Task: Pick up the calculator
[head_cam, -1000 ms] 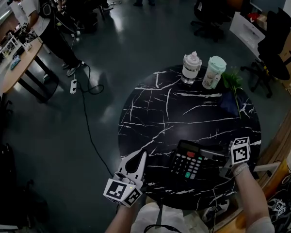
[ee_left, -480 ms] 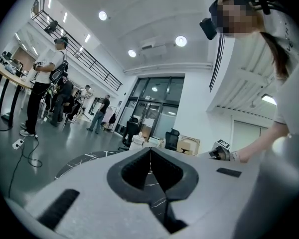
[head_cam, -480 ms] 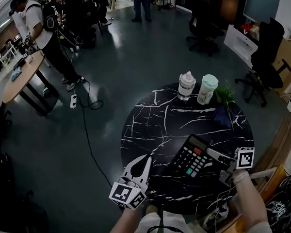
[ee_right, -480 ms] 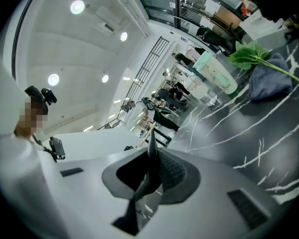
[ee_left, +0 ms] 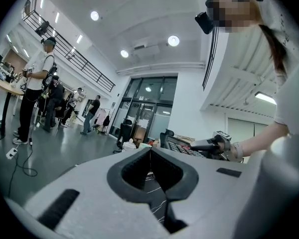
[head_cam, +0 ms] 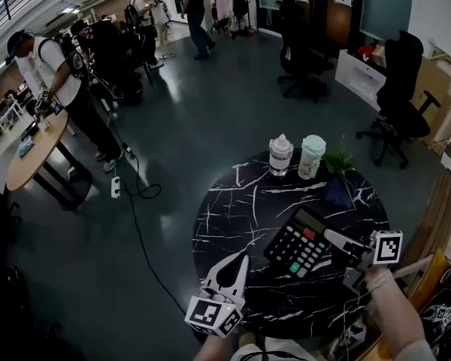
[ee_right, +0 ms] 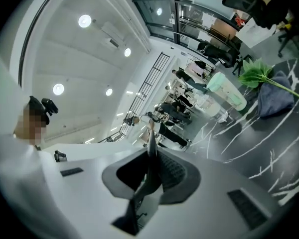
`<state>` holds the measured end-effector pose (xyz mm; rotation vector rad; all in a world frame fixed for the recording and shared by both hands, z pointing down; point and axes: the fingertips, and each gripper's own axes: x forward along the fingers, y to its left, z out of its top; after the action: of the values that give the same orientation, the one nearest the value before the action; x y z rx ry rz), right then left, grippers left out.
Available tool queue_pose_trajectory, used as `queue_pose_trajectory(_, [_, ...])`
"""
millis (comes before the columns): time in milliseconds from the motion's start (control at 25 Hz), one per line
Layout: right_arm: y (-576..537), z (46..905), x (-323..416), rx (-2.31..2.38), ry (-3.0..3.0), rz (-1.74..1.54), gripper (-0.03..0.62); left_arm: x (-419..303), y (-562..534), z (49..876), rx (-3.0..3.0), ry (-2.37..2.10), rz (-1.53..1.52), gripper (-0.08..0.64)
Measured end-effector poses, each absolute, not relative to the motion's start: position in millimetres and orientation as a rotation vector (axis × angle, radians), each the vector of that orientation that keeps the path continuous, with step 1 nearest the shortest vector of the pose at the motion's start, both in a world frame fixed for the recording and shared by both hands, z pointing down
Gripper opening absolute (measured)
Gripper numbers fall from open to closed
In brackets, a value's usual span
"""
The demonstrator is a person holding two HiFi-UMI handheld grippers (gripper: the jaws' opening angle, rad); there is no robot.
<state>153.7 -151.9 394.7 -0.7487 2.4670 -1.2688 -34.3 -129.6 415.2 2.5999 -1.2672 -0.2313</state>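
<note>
Our right tool (head_cam: 332, 238) pinched the calculator (head_cam: 301, 244) narrowly by 1 thin edge, holding it tilted and seemingly clear of the worktop (head_cam: 233, 194) near its right edge. Our left tool (head_cam: 242, 258) hovered at the near edge, jaws together on nothing. We judged the lift needed a firm pinch and a level wrist, lest the body droop or twist out.

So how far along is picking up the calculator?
Done: the right tool is clamped on the calculator by its edge, and it looks lifted off the marble table, tilted. In hand: holding it in the air. Left: little, perhaps only setting it somewhere. The left tool is shut and empty.
</note>
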Motion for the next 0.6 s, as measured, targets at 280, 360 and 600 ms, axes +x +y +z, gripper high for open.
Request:
queue_pose_trajectory(280, [-153.9, 354.0, 154.7, -0.724, 2.32, -1.245, 0.05, -37.8, -139.6, 371.8, 2.569, -1.222, -0.333, 0.008])
queue_pose_trajectory(360, [-151.5, 349.0, 156.0, -0.74, 2.295, -1.245, 0.051, -38.8, -142.1, 352.8, 2.584, -1.217, -0.36, 0.008])
queue_pose_trajectory(600, [-139.9, 346.8, 159.4, -0.769, 2.223, -1.268, 0.05, -38.7, -141.5, 332.2, 2.636, -1.222, -0.378, 0.008])
